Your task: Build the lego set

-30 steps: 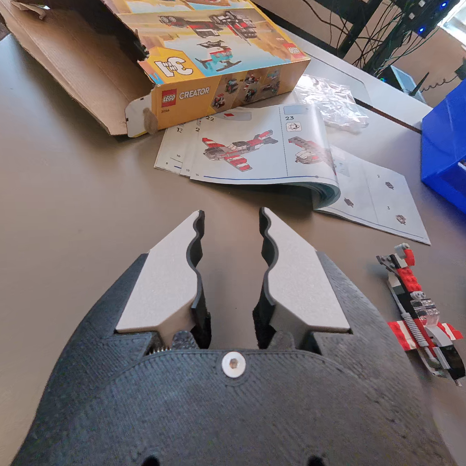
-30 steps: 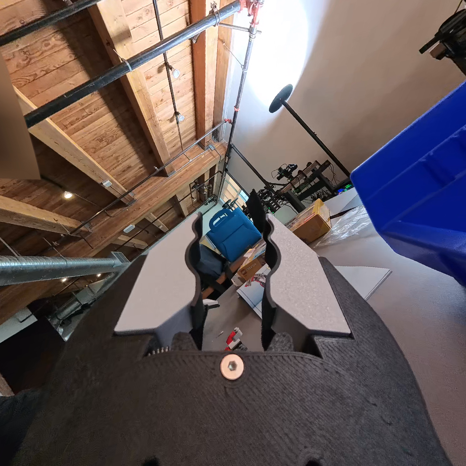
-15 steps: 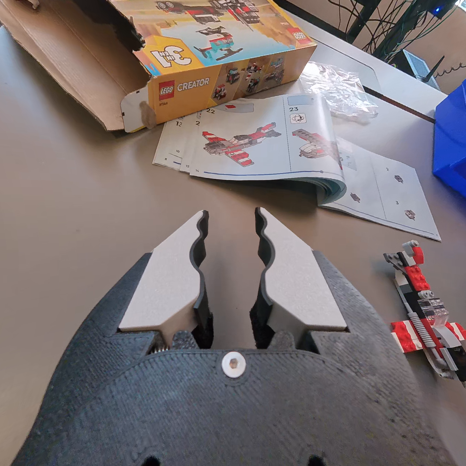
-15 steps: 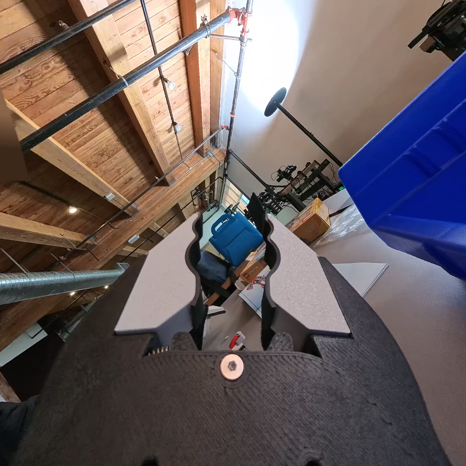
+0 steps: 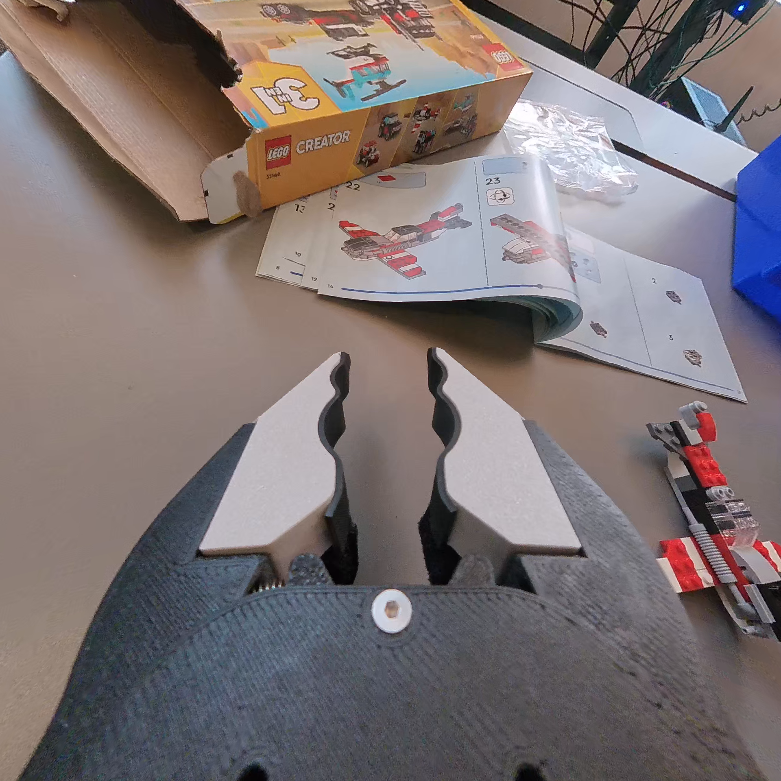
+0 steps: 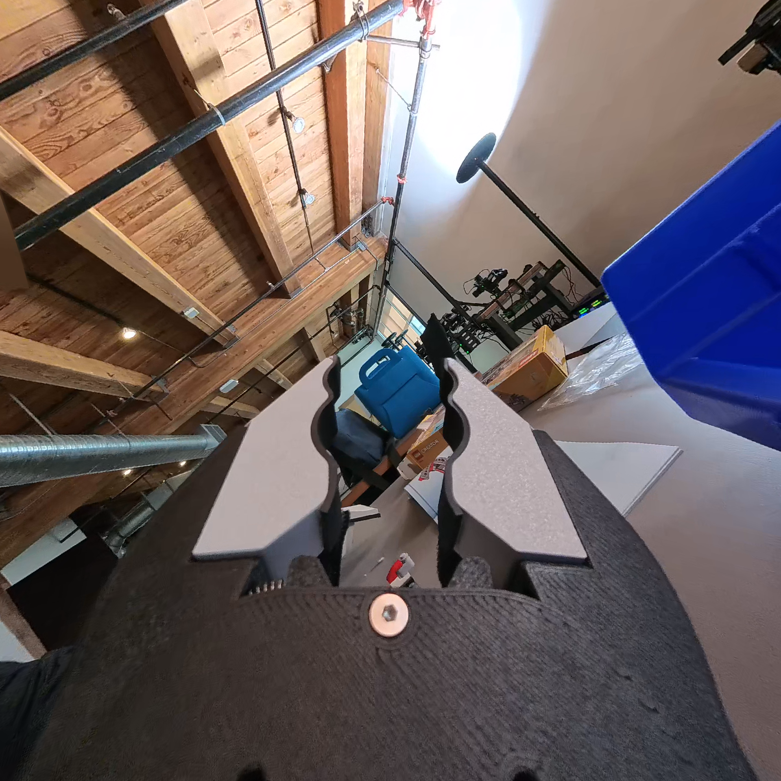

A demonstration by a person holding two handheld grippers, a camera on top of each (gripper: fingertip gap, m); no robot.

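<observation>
The small red, white and black brick plane [image 5: 718, 520] lies flat on the grey-brown bench [image 5: 126, 338], off to the right of the left claw [image 5: 388, 359] and not touching it. It looks light and hard, made of little plastic bricks pressed together. I think it could snap apart if squeezed in the wrong spot. The thin tail and the flat wings look weakest, so the thick middle body seems the best place to hold it.

The left claw is spread apart and holds nothing. The right claw [image 6: 391, 367] is also spread and empty. It is tipped up toward the wooden ceiling, with the big blue plastic bin [image 6: 710, 321] close on its right.

Beyond the left claw lies the open paper instruction booklet [image 5: 443, 245]. Behind that are the torn yellow cardboard box [image 5: 359, 97] and a crumpled clear plastic bag [image 5: 566, 148]. Nothing stands between the left claw and the plane. I cannot see any loose bricks on the bench.
</observation>
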